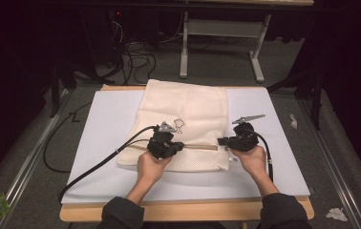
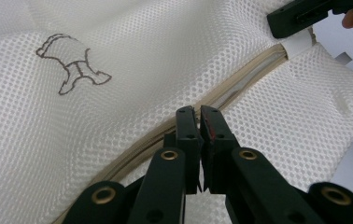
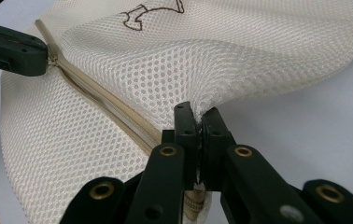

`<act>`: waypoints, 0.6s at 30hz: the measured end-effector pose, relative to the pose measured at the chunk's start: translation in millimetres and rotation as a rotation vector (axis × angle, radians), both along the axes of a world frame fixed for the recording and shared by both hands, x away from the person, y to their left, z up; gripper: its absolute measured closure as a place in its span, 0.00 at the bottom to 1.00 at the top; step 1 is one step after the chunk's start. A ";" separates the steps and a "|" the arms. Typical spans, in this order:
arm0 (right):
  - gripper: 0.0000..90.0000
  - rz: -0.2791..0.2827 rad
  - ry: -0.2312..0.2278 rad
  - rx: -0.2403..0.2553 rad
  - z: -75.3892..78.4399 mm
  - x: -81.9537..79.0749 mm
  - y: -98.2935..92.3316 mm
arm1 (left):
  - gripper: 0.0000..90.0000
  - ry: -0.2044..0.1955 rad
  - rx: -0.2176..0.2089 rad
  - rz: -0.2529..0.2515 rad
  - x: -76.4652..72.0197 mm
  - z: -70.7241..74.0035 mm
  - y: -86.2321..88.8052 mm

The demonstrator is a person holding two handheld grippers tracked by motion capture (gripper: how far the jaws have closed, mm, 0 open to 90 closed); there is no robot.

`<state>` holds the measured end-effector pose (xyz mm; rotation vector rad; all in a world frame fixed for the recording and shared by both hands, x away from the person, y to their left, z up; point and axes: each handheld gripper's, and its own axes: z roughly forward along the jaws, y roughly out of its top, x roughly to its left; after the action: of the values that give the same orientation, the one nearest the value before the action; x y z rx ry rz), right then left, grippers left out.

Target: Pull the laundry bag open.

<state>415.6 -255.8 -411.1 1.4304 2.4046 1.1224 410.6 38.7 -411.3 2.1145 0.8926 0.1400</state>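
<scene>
The left tongs were pressed together on the zipper of the mesh bag; in the left gripper view their tips sat right on the beige tape, pinching it, though the slider itself could not be made out there. In the right gripper view those same tongs showed at ten o'clock, clamped at the zipper's far end. The right tongs were likewise pressed together, pinching a fold of the bag's mesh at its edge, just beside the near end of the zipper, with the cloth bunched up between the tips.

In the high view the left tongs pointed toward three o'clock and the right tongs toward nine o'clock, facing each other along the zipper line, a short stretch of tape between them. The person's hands came in from six o'clock, one on each gripper, and a black cable trailed off toward eight o'clock.

The bag lay flat on the white worktop, near its middle, reaching toward twelve o'clock. A small brown outline drawing sat on the mesh at eleven o'clock from the left tongs.
</scene>
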 end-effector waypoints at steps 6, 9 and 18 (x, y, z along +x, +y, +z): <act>0.99 -0.002 -0.004 -0.006 0.7 1.6 0.5 | 0.97 0.006 -0.003 -0.001 -0.5 -1.7 2.0; 0.99 -0.004 -0.003 -0.013 0.8 2.7 1.5 | 0.97 0.004 -0.002 0.002 -1.0 -2.5 2.6; 0.99 0.009 -0.019 -0.032 2.0 -1.2 4.8 | 0.97 0.002 -0.004 0.011 2.8 -1.1 5.6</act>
<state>414.3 -250.9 -409.1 1.3950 2.4074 1.0893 413.4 44.3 -412.5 2.1065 0.9045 0.1417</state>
